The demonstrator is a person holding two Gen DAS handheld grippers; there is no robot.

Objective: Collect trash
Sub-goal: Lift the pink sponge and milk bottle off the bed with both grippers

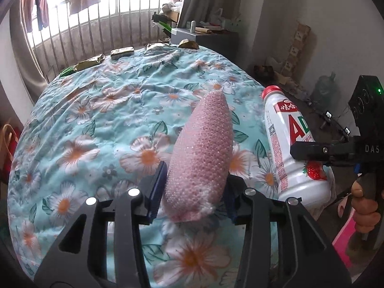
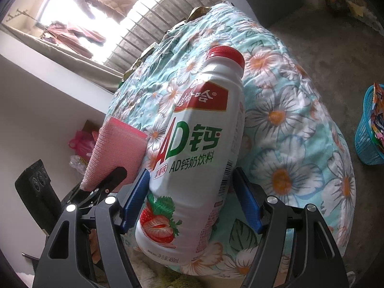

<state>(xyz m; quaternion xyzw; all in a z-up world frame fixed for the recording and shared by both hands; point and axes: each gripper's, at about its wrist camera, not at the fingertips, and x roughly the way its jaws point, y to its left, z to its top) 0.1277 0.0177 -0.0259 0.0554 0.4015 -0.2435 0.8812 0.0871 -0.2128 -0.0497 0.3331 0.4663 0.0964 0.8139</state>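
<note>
My left gripper (image 1: pixel 192 189) is shut on a pink bubble-wrap pouch (image 1: pixel 204 148) and holds it above the floral bed. The pouch also shows in the right wrist view (image 2: pixel 117 153). My right gripper (image 2: pixel 192 199) is shut on a white AD milk bottle (image 2: pixel 194 144) with a red cap, held above the bed's edge. The bottle shows at the right of the left wrist view (image 1: pixel 288 141), with the right gripper (image 1: pixel 309 152) clamped on it. Several wrappers (image 1: pixel 90 62) lie along the bed's far edge.
The floral quilt (image 1: pixel 108 120) covers the bed. A blue basket (image 2: pixel 369 132) with packets in it stands on the floor at the right. A railing (image 1: pixel 96 24) and a window are behind the bed. A grey cabinet (image 1: pixel 206 38) stands at the far corner.
</note>
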